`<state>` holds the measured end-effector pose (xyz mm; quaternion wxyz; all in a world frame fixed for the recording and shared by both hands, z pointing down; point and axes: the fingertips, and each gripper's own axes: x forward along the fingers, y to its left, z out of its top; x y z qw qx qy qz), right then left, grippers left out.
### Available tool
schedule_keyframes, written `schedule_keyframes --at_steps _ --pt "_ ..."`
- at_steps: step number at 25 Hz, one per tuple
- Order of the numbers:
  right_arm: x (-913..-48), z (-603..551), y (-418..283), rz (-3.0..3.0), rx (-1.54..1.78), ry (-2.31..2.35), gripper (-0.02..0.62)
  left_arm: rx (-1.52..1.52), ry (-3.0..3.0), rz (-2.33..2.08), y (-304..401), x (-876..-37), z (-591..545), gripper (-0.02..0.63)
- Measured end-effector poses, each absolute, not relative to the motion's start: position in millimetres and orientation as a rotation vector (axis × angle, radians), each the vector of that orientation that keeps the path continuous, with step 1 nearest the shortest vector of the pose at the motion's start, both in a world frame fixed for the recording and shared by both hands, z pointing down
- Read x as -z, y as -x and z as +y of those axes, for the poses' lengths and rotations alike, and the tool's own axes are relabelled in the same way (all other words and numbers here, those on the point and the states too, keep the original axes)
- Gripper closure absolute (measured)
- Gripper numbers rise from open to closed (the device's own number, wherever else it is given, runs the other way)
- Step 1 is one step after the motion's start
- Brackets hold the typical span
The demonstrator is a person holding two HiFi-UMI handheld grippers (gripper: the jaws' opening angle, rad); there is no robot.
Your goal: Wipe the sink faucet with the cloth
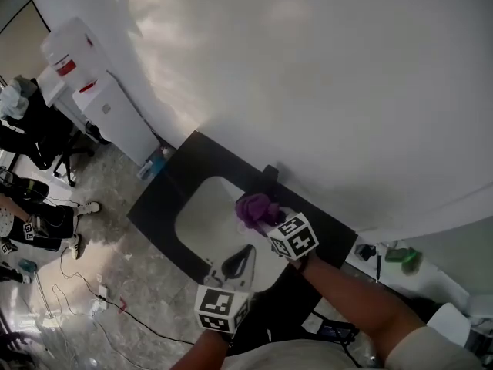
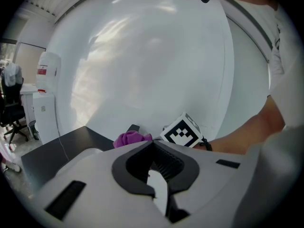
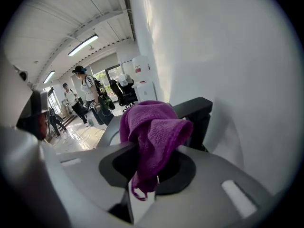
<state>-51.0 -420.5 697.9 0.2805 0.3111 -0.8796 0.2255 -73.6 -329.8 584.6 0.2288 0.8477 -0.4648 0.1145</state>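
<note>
A purple cloth (image 1: 256, 208) is bunched in my right gripper (image 1: 266, 220), which is shut on it above the back of the white sink (image 1: 196, 216). The black faucet (image 1: 269, 174) stands just beyond the cloth, at the wall. In the right gripper view the cloth (image 3: 152, 127) spills out of the right gripper (image 3: 151, 171), with the faucet (image 3: 197, 109) close behind it; whether they touch is unclear. My left gripper (image 1: 240, 260) hovers over the sink's near side, shut and holding nothing. In the left gripper view, the cloth (image 2: 130, 138) shows past the left gripper (image 2: 153, 148).
The sink sits in a black counter (image 1: 166, 199) against a white wall. A white dispenser (image 1: 100, 91) stands to the left. People and office chairs (image 1: 31, 137) are at the far left, with cables (image 1: 115, 307) on the floor. A green object (image 1: 401, 256) lies to the right.
</note>
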Motion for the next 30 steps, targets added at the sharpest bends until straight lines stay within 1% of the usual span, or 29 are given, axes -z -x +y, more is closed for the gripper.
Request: schedule_keyframes --at_steps 2,6,12,15,18,20,24,26,28,30 --pt "-696 -431 27 -2.342 -0.593 -0.918 0.525 -0.306 -2.339 -1.278 74 -584 -330 0.600" --pt "-683 -489 -20 -2.288 -0.599 -1.171 0.524 -0.279 -2.340 -1.278 75 -585 -331 0.600" --pt "-744 -517 -19 -2.193 -0.635 -1.139 0.525 -0.287 -2.328 -1.279 71 -593 -330 0.600" --pt "-795 -508 -13 -2.104 -0.701 -1.047 0.525 -0.299 -2.317 -1.274 71 -596 -328 0.600" --pt "-831 -496 -10 -2.044 -0.669 -0.947 0.523 -0.310 -2.324 -1.262 67 -596 -328 0.600" --pt "-824 -494 -15 -2.067 -0.659 -0.964 0.523 -0.293 -2.326 -1.264 65 -593 -328 0.600" --pt "-739 -486 -24 -2.263 -0.596 -1.136 0.523 -0.277 -2.322 -1.268 68 -596 -328 0.600" --pt "-716 -494 -24 -2.308 -0.577 -1.203 0.523 -0.267 -2.305 -1.258 68 -600 -329 0.600" --pt "-728 -508 -18 -2.291 -0.577 -1.203 0.523 -0.268 -2.296 -1.259 65 -602 -326 0.600" --pt "-761 -514 -14 -2.238 -0.595 -1.166 0.522 -0.306 -2.320 -1.272 62 -603 -320 0.600"
